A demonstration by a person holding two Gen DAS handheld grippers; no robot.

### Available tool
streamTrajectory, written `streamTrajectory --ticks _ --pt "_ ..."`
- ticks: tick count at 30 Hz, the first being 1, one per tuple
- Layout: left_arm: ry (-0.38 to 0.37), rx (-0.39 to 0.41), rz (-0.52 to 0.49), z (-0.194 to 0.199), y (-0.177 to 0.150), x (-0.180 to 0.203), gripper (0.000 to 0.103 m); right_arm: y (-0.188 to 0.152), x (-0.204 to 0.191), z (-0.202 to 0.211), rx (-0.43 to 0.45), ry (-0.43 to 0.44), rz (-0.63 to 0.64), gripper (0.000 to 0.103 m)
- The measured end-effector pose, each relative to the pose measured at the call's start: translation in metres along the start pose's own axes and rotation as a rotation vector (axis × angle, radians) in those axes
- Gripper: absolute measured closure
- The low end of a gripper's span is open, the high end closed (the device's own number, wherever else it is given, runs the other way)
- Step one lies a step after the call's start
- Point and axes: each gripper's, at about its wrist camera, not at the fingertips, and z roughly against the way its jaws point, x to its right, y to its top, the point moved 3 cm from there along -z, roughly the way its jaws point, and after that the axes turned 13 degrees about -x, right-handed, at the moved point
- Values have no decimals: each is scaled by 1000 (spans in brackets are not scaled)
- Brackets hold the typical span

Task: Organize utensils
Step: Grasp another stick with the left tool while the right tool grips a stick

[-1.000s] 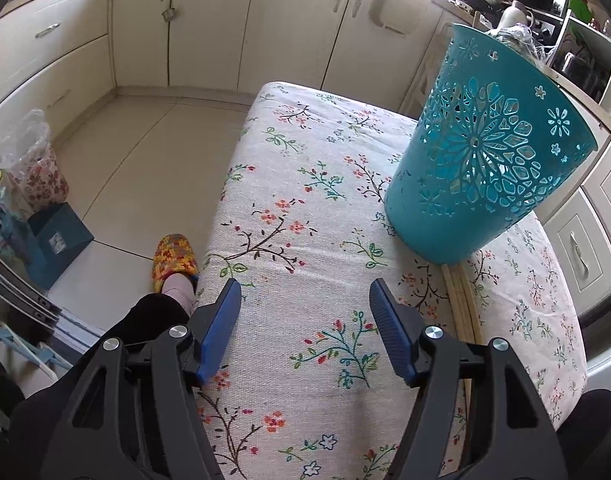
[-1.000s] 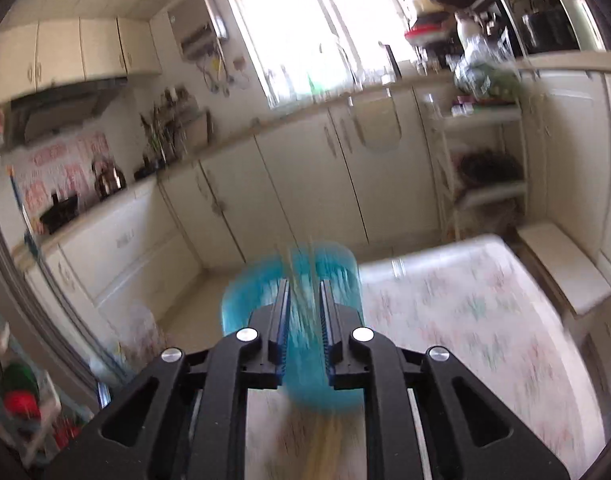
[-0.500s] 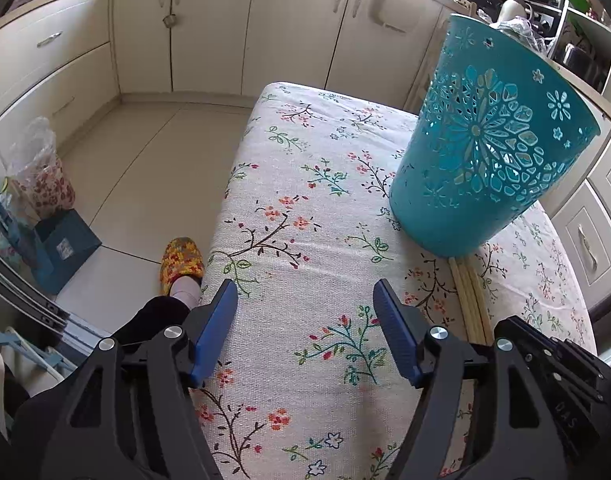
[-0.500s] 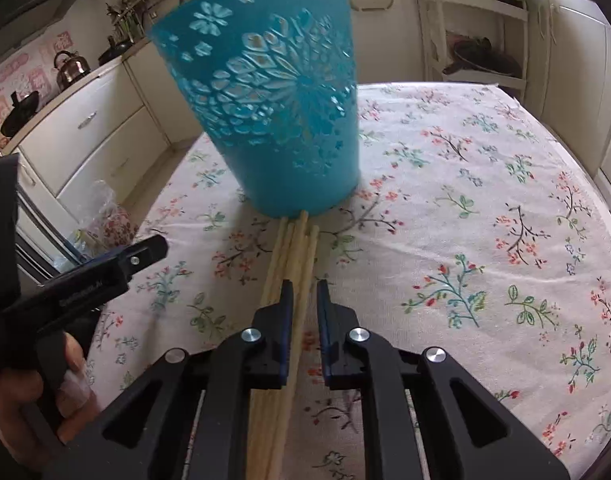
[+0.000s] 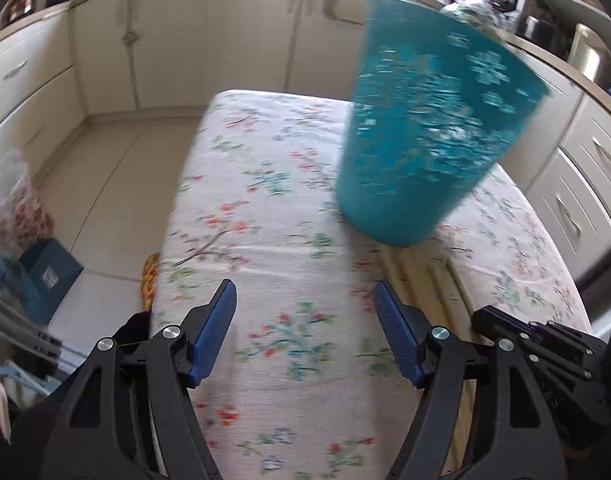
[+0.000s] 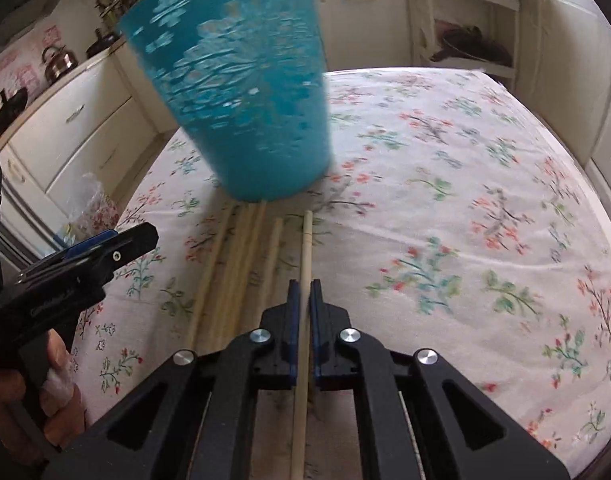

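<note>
One floral tablecloth (image 6: 445, 184), cream kitchen cabinets (image 5: 153, 52)

I see the counter (image 6: 485, 208), covered by a pale cloth (image 5: 265, 208) printed with red, green and blue flower sprigs. A perforated teal basket (image 6: 241, 92) stands on it, blurred in both views. Several pale wooden sticks (image 6: 241, 264) lie side by side on the cloth, their far ends at the basket's base. One stick (image 6: 305, 256) lies just to their right, slightly apart.
</note>
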Motion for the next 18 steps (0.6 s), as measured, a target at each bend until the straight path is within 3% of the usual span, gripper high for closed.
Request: streamTrajectory --ticks 5,10,14,17,18 --pt "26 -46 -36 -7 7 27 36 -4 14 2 7 62 -58 97" --pt "82 -115 -31 -24 9 41 45 -4 15 3 4 95 -77 97" --pt "159 -119 -46 -30 7 50 48 -5 20 5 0 120 -90 97" --pt "170 -120 -56 -30 8 55 59 -5 19 4 -3 125 -89 97" --pt "168 -121 -59 -30 9 57 69 -5 19 4 -4 127 -88 97"
